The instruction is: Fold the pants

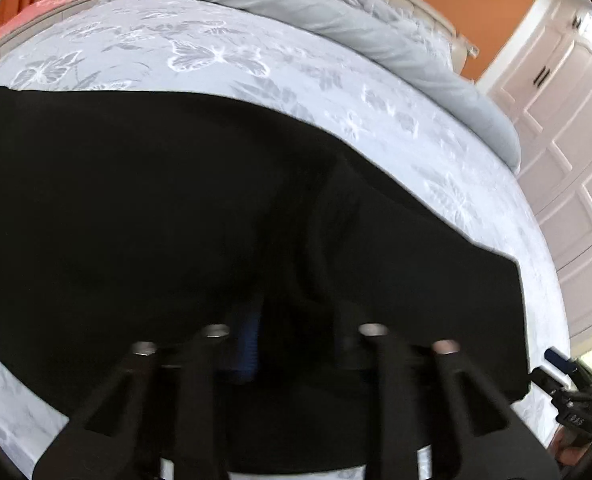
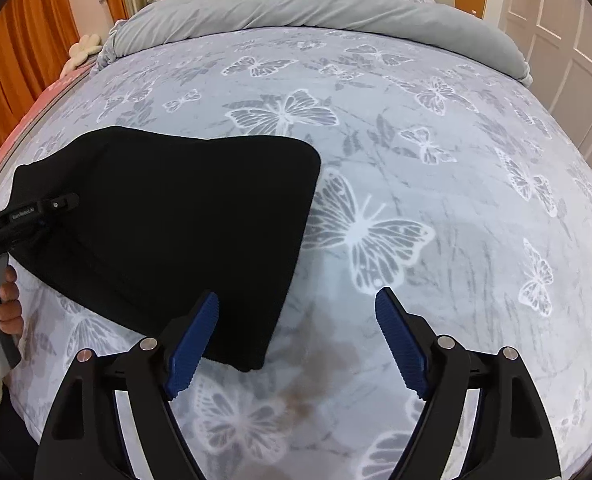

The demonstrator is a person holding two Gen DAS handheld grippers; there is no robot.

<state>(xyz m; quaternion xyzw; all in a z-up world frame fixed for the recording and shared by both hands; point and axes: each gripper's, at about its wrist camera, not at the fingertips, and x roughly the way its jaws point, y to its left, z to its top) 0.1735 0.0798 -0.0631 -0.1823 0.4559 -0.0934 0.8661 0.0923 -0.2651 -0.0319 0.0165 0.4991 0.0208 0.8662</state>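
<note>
**Black pants on the bed, left claw pinched into the cloth, right claw wide**

The black pants (image 2: 184,216) lay folded into a broad dark panel on the bed (image 2: 435,152), toward the left side as the right wrist camera saw it. The bedspread was pale grey-blue with white butterflies. A rolled grey duvet (image 2: 315,12) sat across the far end near the headboard.

The left claw (image 1: 292,340) pointed down into the pants. In its own view the dark fabric filled most of the frame and hid nearly everything between the fingers; only one blue pad (image 1: 250,344) showed, with cloth bunched against it. The jaws stood narrow, closed on a fold of the pants. From the right wrist camera the same claw reached in from the left edge, its tip on the left part of the garment, with a hand (image 2: 0,304) gripping its handle.

The right claw (image 2: 296,332) hung above the bed with its blue pads (image 2: 399,344) spread wide and nothing between them. Its left finger overlapped the near corner of the pants in the picture; whether it touched the cloth could not be told. A brownish stain (image 2: 296,396) marked the bedspread just below that claw.

White wardrobe doors (image 2: 567,32) stood to the right of the bed, and orange curtains (image 2: 28,32) hung to the left.
</note>
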